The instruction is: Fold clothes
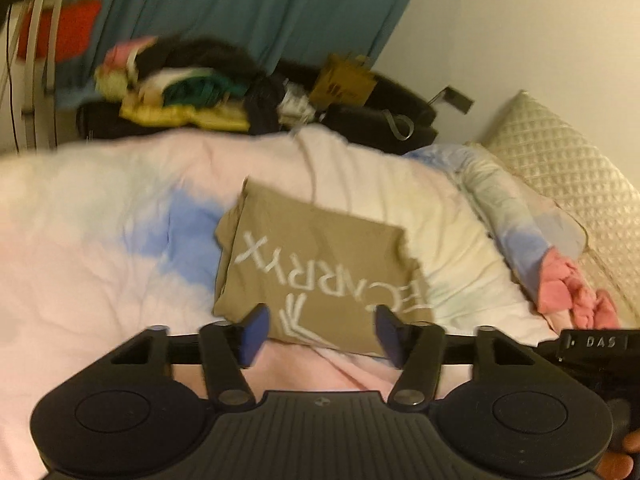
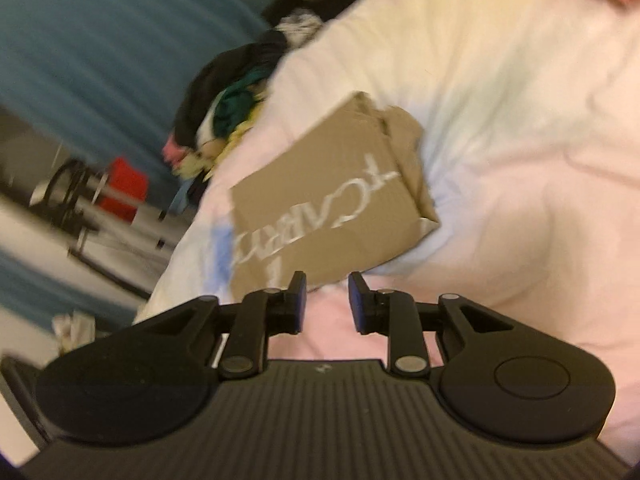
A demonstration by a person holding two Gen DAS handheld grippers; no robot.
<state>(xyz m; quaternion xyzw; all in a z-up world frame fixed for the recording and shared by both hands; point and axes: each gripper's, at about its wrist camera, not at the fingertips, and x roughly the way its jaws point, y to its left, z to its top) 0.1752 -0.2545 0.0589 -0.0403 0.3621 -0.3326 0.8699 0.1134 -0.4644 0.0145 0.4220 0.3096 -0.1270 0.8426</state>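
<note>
A tan shirt [image 1: 304,264] with white lettering lies folded into a rough square on the pastel duvet [image 1: 92,248]. My left gripper [image 1: 322,330] hovers at its near edge, open wide, with nothing pinched between the blue pads. In the right wrist view the same tan shirt [image 2: 332,196] lies tilted, one loose flap at its far right corner. My right gripper [image 2: 327,304] stands open with a narrower gap, just short of the shirt's near edge, over pink duvet [image 2: 500,160].
A pile of mixed clothes [image 1: 180,88] and black bags [image 1: 380,116] sits beyond the bed, before a teal curtain [image 1: 240,4]. A quilted cream pillow [image 1: 568,176] and a pink garment [image 1: 576,296] lie at the right. A red box [image 2: 124,188] and metal stand are at the left.
</note>
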